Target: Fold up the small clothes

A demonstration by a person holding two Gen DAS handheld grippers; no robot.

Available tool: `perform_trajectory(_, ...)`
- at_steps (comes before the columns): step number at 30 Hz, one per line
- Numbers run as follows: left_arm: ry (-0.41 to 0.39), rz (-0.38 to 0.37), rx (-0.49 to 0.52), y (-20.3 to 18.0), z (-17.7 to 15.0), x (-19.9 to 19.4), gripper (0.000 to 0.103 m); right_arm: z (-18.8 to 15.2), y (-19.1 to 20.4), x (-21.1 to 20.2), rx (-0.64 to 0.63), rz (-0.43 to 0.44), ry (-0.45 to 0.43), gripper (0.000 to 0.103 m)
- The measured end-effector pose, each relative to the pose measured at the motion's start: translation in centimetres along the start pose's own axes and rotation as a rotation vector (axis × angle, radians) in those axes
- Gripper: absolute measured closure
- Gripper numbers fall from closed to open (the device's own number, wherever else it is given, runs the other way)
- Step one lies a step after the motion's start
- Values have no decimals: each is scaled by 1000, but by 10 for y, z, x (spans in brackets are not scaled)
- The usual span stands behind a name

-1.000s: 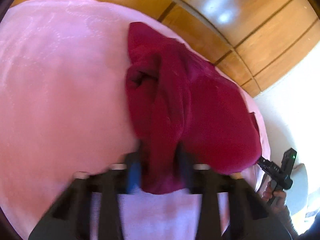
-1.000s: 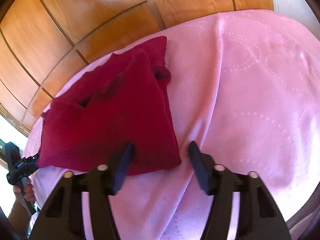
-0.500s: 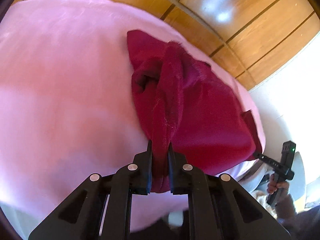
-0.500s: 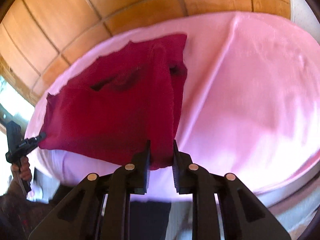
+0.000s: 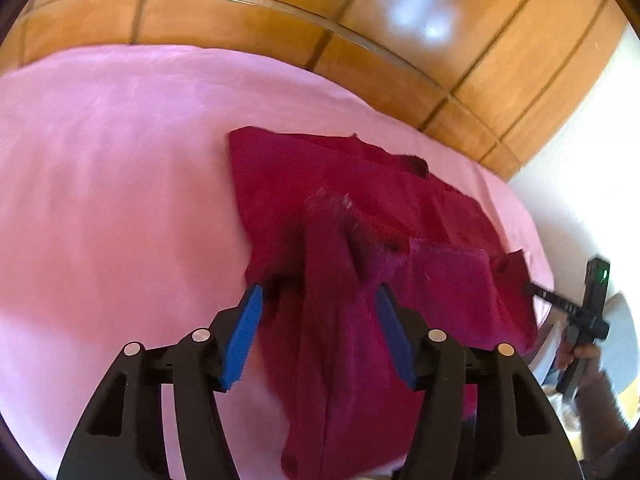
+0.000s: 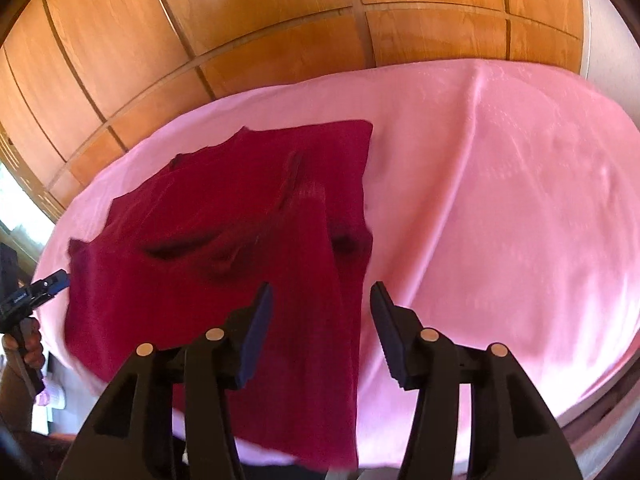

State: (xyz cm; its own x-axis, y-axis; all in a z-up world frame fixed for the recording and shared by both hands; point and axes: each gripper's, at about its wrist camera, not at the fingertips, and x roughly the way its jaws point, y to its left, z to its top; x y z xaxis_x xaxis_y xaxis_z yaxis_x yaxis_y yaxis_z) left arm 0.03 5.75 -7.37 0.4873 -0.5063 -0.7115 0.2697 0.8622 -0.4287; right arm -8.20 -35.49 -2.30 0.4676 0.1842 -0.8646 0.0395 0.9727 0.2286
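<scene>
A dark red garment (image 5: 360, 208) lies spread on the pink bedspread (image 5: 120, 160), its near edge hanging toward me over the bed's front. My left gripper (image 5: 318, 287) has its jaws opening, and a blurred ridge of the cloth runs between the blue pads without touching them. In the right wrist view the same garment (image 6: 240, 208) fills the left half. My right gripper (image 6: 322, 286) is also opening, with the garment's right part between its fingers and free of them. Each view shows the other gripper at the garment's far corner: right gripper (image 5: 576, 312), left gripper (image 6: 36, 292).
Wood panelling (image 6: 200, 20) rises behind the bed. A white wall (image 5: 580, 140) stands to the right in the left wrist view. The bedspread (image 6: 500, 180) stretches bare to the right of the garment, with a crease running down it.
Half a second ago both grippers were shut on the garment's near edge; now both have let go and risen. The garment lies flatter and wider than one second ago.
</scene>
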Motion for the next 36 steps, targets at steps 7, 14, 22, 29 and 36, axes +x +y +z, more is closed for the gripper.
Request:
perform_trajectory(7,-31,-33,13,-6,17,13,90,11,6,24,-42,-23,16,88)
perform_trajectory(14,-184,-77,44,-14,0,-57,96,11,17,-39,-63,18,-101,97)
perform_trajectory(22,-313,-64,27,-20,35,-84,96,62,20,-74,9,110,-259,97)
perform_trajectory(29,-309,48,45,-15,99,-40,96,131,22,-4,30,67,-226,97)
perform_trajectory(36,-227,157,0,13,144,32,96,164,10,77,90,1,-152,97)
